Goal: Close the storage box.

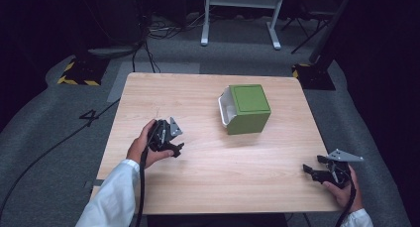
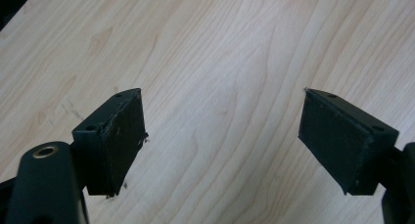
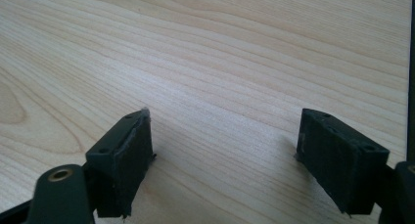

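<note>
Tongs, two pairs: the left tongs stand with jaws wide apart over bare wood and nothing between the pads, and the right tongs lie low near the table's near right corner, jaws likewise spread and empty. Between and beyond them, well apart from both, sits the box, right of the table's middle: one green cube with a flat lid on top and a white liner showing at its left side. It looks like rigid, smooth plastic, likely light and hollow, so the walls may slip under the pads. Its full width probably exceeds either jaw spread; the white rim or a lid edge seems the better hold. Count: one box, one table, two tongs, two hands.
</note>
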### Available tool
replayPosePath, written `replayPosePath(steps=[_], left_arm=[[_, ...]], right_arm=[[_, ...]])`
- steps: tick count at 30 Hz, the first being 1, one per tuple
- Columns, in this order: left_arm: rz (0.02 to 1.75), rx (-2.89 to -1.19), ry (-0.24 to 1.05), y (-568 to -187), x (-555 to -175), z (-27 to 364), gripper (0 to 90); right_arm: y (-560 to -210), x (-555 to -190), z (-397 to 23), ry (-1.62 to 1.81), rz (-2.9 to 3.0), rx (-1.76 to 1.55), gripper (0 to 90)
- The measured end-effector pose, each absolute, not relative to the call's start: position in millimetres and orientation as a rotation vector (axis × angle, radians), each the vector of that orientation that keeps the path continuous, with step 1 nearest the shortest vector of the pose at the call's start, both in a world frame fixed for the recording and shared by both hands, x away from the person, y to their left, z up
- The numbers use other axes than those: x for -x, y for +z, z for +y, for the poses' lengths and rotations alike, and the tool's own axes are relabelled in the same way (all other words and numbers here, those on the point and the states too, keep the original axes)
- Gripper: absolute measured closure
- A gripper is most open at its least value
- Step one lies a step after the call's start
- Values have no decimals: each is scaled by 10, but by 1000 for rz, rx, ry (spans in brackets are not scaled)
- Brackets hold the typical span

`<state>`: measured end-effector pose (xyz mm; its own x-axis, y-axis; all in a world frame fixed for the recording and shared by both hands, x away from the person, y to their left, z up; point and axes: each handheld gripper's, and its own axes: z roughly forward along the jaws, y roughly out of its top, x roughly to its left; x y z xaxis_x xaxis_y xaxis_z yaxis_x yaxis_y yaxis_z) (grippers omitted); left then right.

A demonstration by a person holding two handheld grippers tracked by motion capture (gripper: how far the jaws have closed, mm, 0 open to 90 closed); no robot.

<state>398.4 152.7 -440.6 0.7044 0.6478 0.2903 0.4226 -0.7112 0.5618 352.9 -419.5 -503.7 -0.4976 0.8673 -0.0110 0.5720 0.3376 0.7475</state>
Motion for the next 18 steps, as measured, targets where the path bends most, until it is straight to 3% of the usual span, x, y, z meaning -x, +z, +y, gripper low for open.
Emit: replayPosePath(steps=[18], left_arm=[[935,-2429,576,-4807,-3717,2049,175]], right_arm=[[-5037,-3529,-4196,979,2199,-1266,211]])
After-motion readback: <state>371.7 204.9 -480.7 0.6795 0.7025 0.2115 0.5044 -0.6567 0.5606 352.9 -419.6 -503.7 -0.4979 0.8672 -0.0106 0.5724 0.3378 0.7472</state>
